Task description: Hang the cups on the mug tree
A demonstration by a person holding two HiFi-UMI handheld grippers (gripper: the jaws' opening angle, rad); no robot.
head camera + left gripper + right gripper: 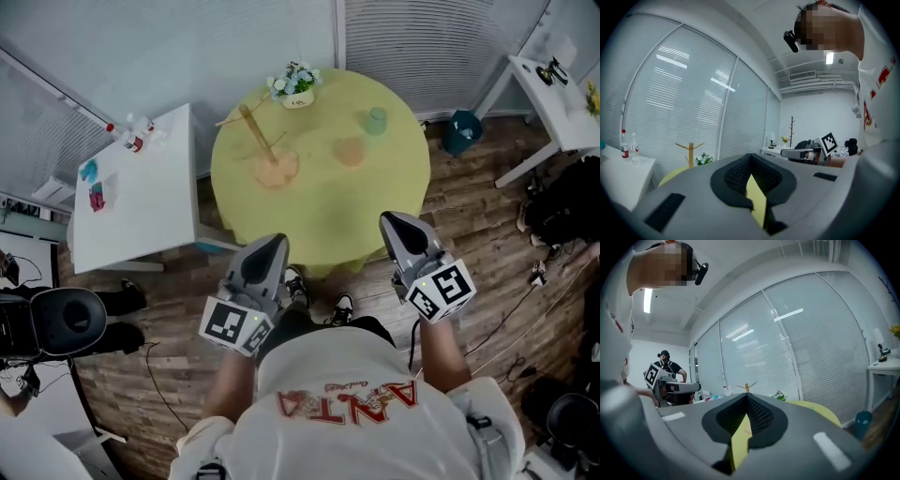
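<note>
- Head view: a green cup (376, 119) and an orange cup (350, 152), contents not discernible, are seen near the yellow round table's (319, 220) far right edge. The mug tree (265, 150) is set towards the left edge and a flower pot (298, 91) at the far edge. The left gripper (272, 244) and right gripper (395, 222) are held by the near edge, above a wooden floor (469, 202).
- Left gripper view: the jaws are pressed together, empty.
- Right gripper view: the jaws are likewise pressed together on nothing, and window blinds (820, 333) are seen behind.
</note>
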